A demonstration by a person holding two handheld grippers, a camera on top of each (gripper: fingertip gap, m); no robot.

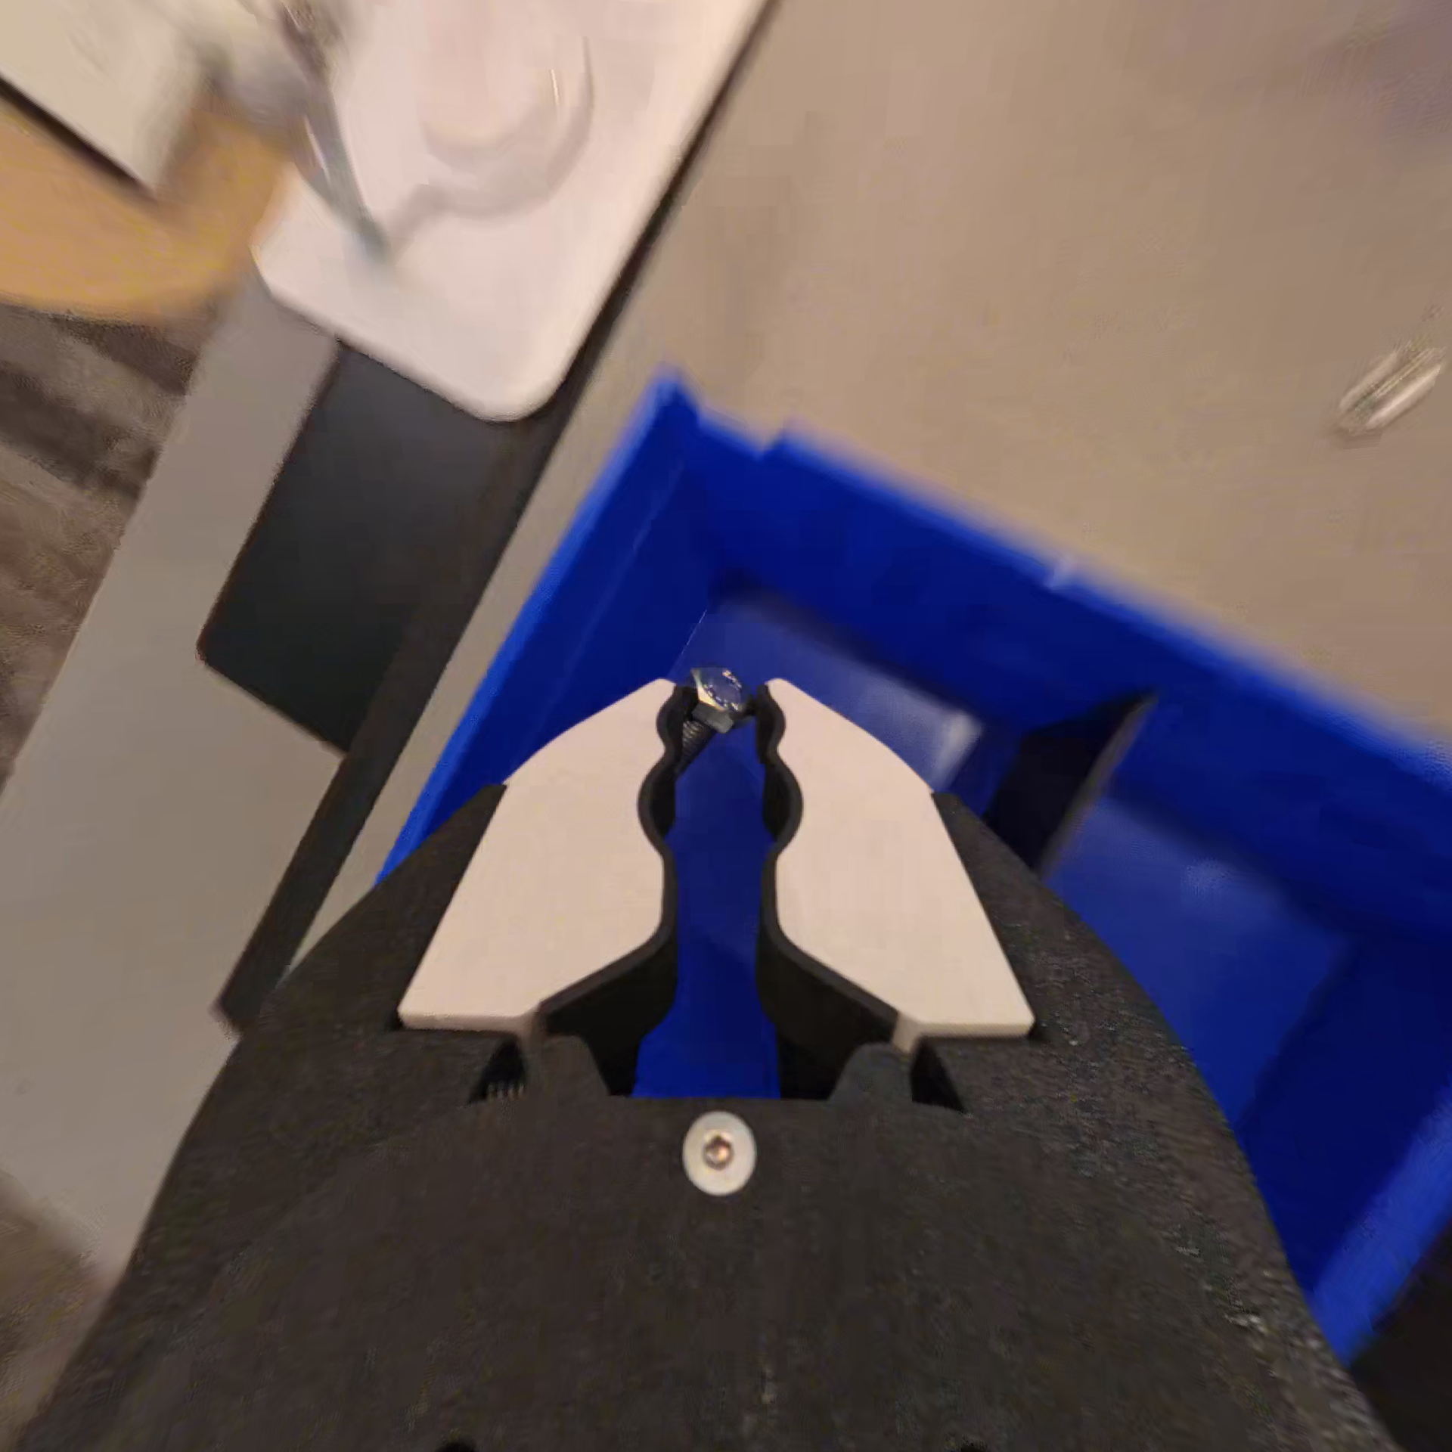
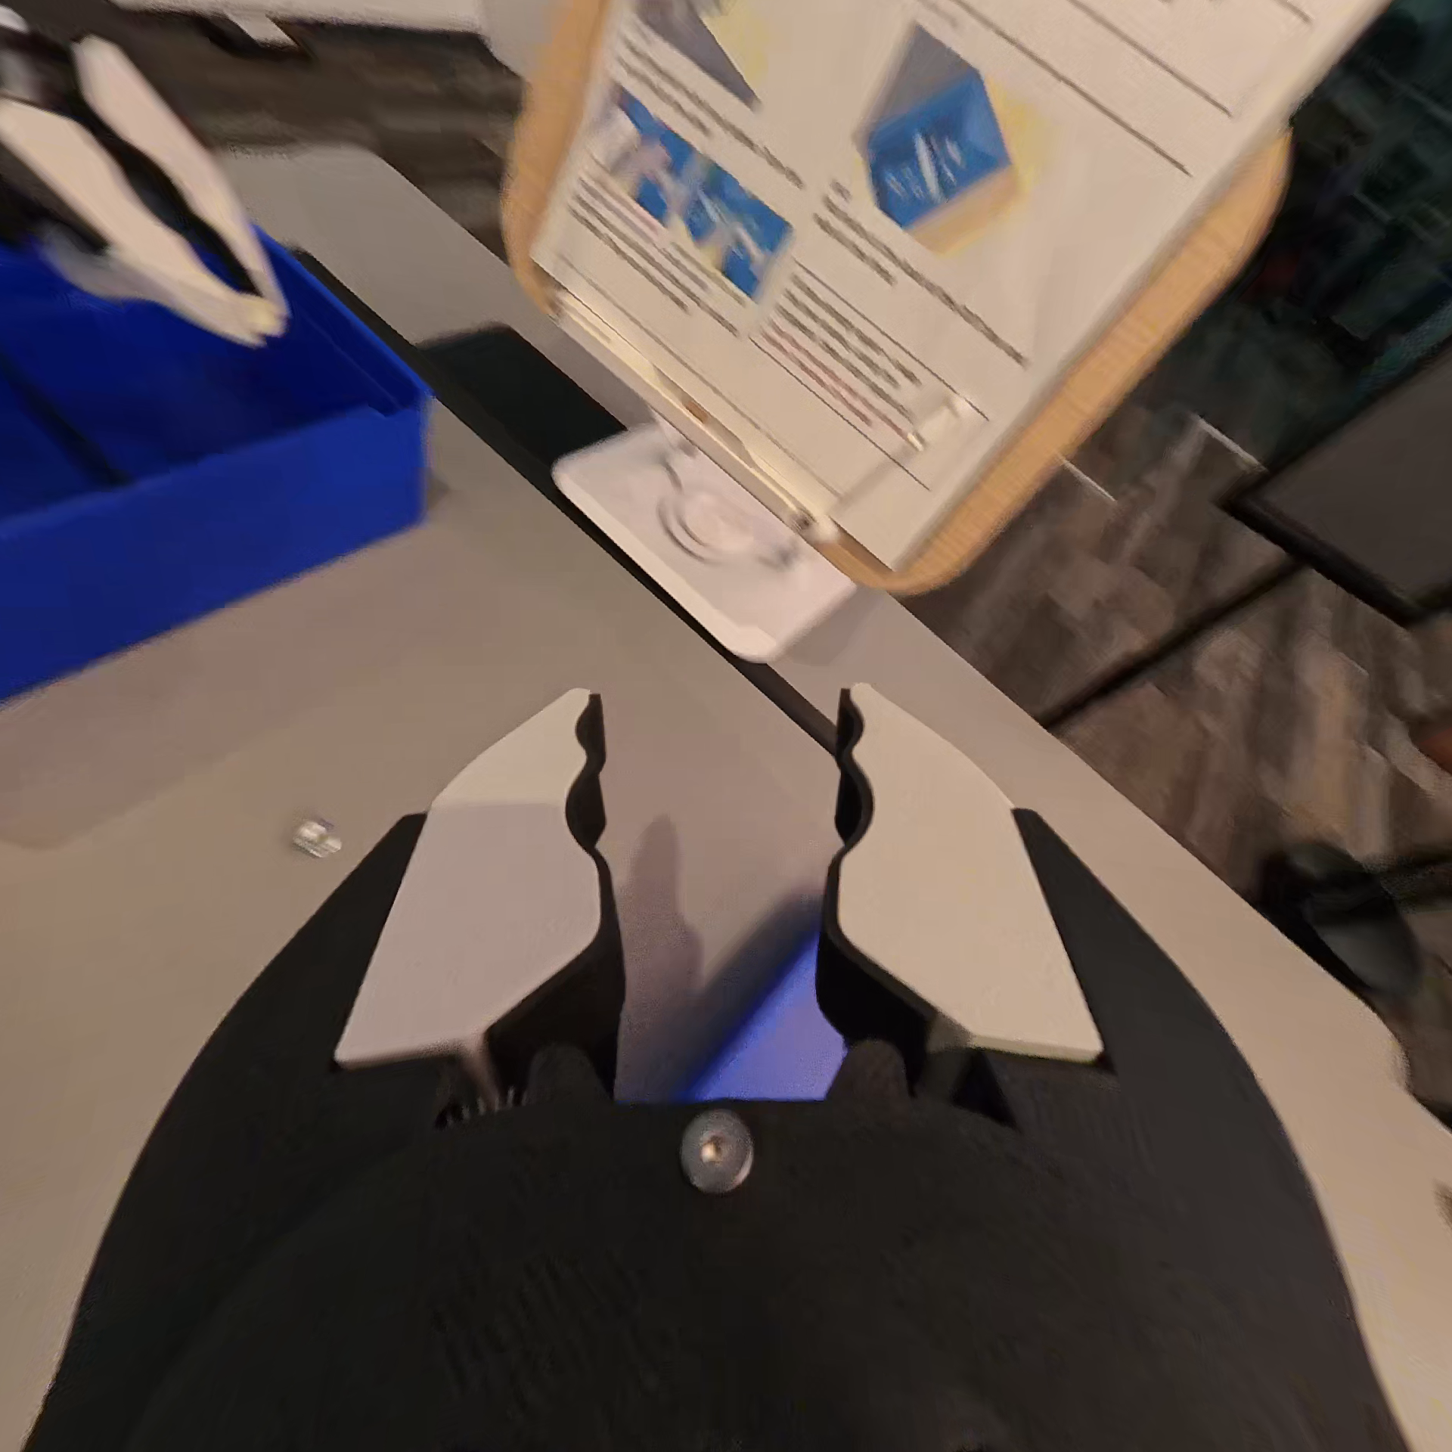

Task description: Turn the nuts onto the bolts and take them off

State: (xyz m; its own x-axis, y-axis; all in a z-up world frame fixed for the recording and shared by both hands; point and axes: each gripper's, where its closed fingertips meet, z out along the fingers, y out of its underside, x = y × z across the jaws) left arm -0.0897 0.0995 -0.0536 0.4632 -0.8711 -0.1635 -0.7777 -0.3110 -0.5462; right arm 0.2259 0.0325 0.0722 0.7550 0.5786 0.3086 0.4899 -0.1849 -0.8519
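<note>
My left gripper (image 1: 713, 702) is shut on a small silver bolt (image 1: 715, 695), hex head at the fingertips and threaded shank pointing back between the fingers. It hangs over the corner of a blue bin (image 1: 864, 542). In the right wrist view the left gripper (image 2: 263, 318) shows at the upper left, above the blue bin (image 2: 236, 503). My right gripper (image 2: 719, 695) is open and empty above the grey table. A small silver nut (image 2: 316, 835) lies on the table to the left of its fingers. Another blurred metal part (image 1: 1387, 389) lies on the table at the right in the left wrist view.
The grey table (image 2: 471, 668) has a dark edge running diagonally. A white stand base (image 2: 707, 542) at that edge carries a wood-framed board with printed sheets (image 2: 903, 236). The base also shows in the left wrist view (image 1: 487, 236). A black divider (image 1: 1092, 778) splits the bin. Beyond lies patterned floor (image 2: 1178, 597).
</note>
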